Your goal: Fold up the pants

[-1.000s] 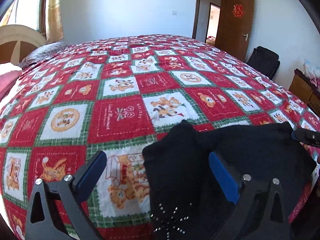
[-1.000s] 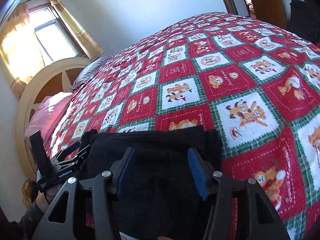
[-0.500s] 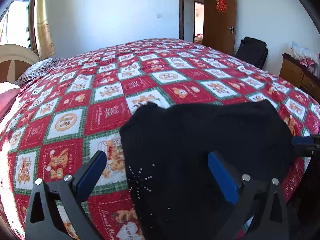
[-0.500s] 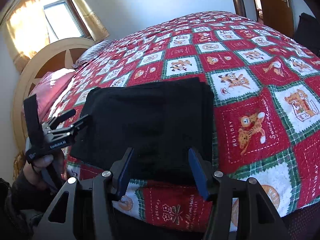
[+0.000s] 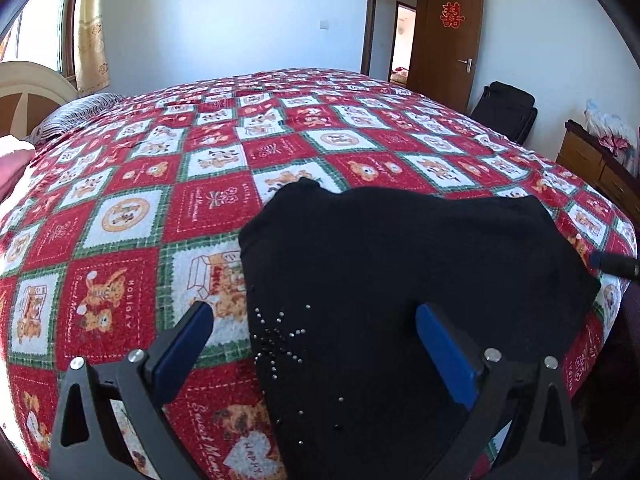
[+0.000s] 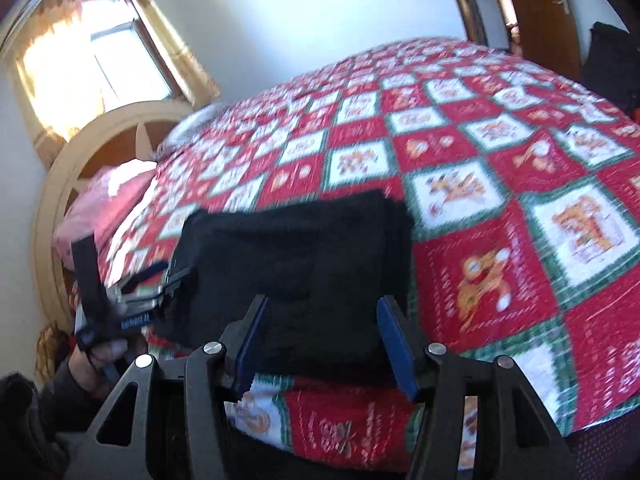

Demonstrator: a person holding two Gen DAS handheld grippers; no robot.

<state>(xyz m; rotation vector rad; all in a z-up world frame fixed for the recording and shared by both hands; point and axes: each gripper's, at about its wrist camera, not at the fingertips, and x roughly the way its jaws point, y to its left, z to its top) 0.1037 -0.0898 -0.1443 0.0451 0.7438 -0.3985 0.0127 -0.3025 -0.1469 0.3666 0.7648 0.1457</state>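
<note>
The black pants (image 5: 400,264) lie folded into a compact rectangle on the red patterned bedspread (image 5: 160,184), near the bed's front edge. A starburst of small studs (image 5: 280,344) shows on the near part. My left gripper (image 5: 312,328) is open and empty, above the pants' near left part. In the right wrist view the pants (image 6: 296,264) lie just beyond my right gripper (image 6: 320,320), which is open and empty. The left gripper (image 6: 136,304) shows there at the pants' left edge. A right fingertip (image 5: 612,264) shows at the pants' right side.
A wooden headboard (image 6: 80,160) and pink pillow (image 6: 112,204) are at the bed's left end. A black bag (image 5: 508,108) stands by the brown door (image 5: 448,40). A wooden dresser (image 5: 600,164) stands at the right. The bed's front edge is right under both grippers.
Both grippers have drawn back and up from the pants, which now lie flat and folded on the bed. The right wrist view is blurred by motion.
</note>
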